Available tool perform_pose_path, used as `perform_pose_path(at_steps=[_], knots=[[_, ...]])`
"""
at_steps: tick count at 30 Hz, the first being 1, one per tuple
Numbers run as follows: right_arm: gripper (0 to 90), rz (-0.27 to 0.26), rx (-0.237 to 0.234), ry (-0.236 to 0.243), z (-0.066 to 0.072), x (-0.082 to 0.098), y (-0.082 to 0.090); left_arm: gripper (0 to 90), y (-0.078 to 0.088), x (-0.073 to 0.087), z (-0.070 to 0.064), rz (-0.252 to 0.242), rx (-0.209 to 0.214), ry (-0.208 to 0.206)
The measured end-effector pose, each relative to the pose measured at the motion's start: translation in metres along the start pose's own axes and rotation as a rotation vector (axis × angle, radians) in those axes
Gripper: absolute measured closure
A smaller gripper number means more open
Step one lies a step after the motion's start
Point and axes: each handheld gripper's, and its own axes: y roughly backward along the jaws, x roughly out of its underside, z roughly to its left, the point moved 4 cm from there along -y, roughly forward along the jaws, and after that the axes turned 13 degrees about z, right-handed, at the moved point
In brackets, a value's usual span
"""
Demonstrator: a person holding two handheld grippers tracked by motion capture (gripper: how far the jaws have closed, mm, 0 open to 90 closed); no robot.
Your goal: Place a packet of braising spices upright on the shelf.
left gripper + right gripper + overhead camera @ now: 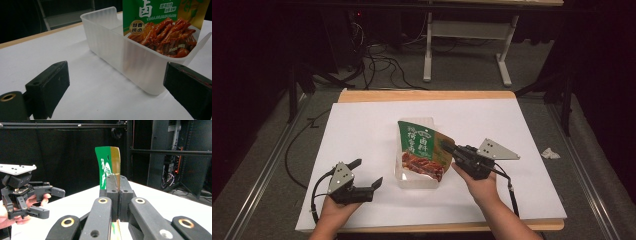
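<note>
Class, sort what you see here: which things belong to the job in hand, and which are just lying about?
In the job:
- green snack pouch, pinched by the right hand-held gripper
- clear plastic tub
- left hand-held gripper, open, waiting beside the tub

Lying about:
- crumpled paper on the floor
- floor cables

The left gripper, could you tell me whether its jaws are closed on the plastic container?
No, the left gripper has its jaws standing wide apart on the white table, just short of the translucent container.
</note>
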Motion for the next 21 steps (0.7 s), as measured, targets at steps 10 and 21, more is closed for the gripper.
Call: perform_pose_path(at_steps=[10,21], knots=[[84.9,0.029,-0.002,-0.009,0.0008,0.0004,0.0015,7.1,0.0002,0.0,-0.0004,-0.001,0.003,0.0],[35.5,0.054,0.004,-0.016,-0.0024,-0.0028,0.0033,7.1,-0.0002,0.0,0.0001,0.0,0.007,0.002]])
